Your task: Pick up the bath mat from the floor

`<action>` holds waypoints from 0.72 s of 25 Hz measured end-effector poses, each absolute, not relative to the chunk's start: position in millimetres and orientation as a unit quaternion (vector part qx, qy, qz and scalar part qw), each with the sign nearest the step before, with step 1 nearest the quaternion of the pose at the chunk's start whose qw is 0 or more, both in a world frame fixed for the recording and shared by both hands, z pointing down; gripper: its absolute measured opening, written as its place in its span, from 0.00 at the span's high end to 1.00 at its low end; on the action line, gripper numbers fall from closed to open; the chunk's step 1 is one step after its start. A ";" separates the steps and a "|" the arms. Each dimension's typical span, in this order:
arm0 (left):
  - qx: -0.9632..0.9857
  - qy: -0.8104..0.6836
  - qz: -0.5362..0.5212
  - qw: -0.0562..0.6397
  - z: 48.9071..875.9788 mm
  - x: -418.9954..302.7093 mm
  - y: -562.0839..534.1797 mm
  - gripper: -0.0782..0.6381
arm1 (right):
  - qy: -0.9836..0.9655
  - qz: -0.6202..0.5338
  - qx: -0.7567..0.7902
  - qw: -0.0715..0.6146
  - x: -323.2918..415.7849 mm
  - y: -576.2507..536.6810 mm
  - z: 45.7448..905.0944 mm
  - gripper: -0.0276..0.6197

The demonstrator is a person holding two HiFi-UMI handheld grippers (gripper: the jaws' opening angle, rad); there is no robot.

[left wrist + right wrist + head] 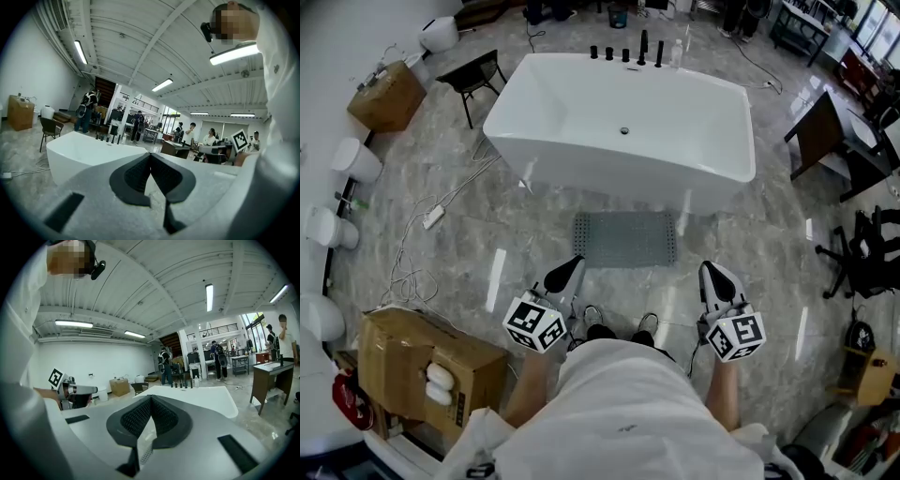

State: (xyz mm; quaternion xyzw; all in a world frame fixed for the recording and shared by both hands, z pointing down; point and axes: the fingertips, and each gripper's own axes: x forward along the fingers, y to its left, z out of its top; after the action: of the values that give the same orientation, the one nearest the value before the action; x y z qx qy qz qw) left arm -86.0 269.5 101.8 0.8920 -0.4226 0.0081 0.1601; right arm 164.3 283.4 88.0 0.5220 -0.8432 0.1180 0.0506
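mat: grey bath mat (pixel 625 239) lies flat on the floor (pixel 750 244), just in front of the bathtub (pixel 623 127), near side. That is the natural step-out spot. Nothing touches it.
mat vs grippers: ahead of both and centred between them, a clear gap away. The person faces it square, so either gripper could go for it.
left gripper: left gripper (pixel 565 275) is closed, tips meeting, nothing between them. It is held low by the person's left hip and points nearly level toward the bathtub.
right gripper: right gripper (pixel 710 270) is also closed and empty, mirrored at the right hip.
why level: both gripper views show bathtub rim, room and ceiling but no mat, so neither is aimed at the floor. Reads as a ready stance, not a reach.
stage: looks like the very start; pickup not begun.
next move needs: probably bend down, tip the grippers toward the floor, open the jaws and pinch the near edge.
handling guess: mat looks thin, limp and full of holes, so it will likely droop when lifted. Getting a jaw under a flat edge may be fiddly.
risk: floor is glossy, so the mat may slide rather than lift.
clutter: cables (pixel 422 253) and cardboard box (pixel 431 370) sit to the left, well clear of the mat.
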 end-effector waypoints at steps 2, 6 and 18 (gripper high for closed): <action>0.892 -0.423 0.008 0.162 103.1 -88.8 270.8 0.87 | -0.845 0.124 0.519 0.037 162.3 283.6 85.4 0.95; 0.892 -0.423 0.010 0.162 103.9 -96.5 270.1 0.87 | -0.842 0.123 0.525 0.032 158.0 281.8 82.7 0.95; 0.893 -0.418 0.020 0.163 111.4 -131.7 262.9 0.87 | -0.824 0.125 0.551 0.049 130.4 276.4 94.0 0.95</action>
State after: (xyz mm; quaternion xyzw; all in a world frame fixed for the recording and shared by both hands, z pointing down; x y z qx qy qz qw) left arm -131.7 262.9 111.4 0.8932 -0.4185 0.0201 0.1631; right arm 130.4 276.4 94.0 0.5508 -0.8238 0.1250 0.0487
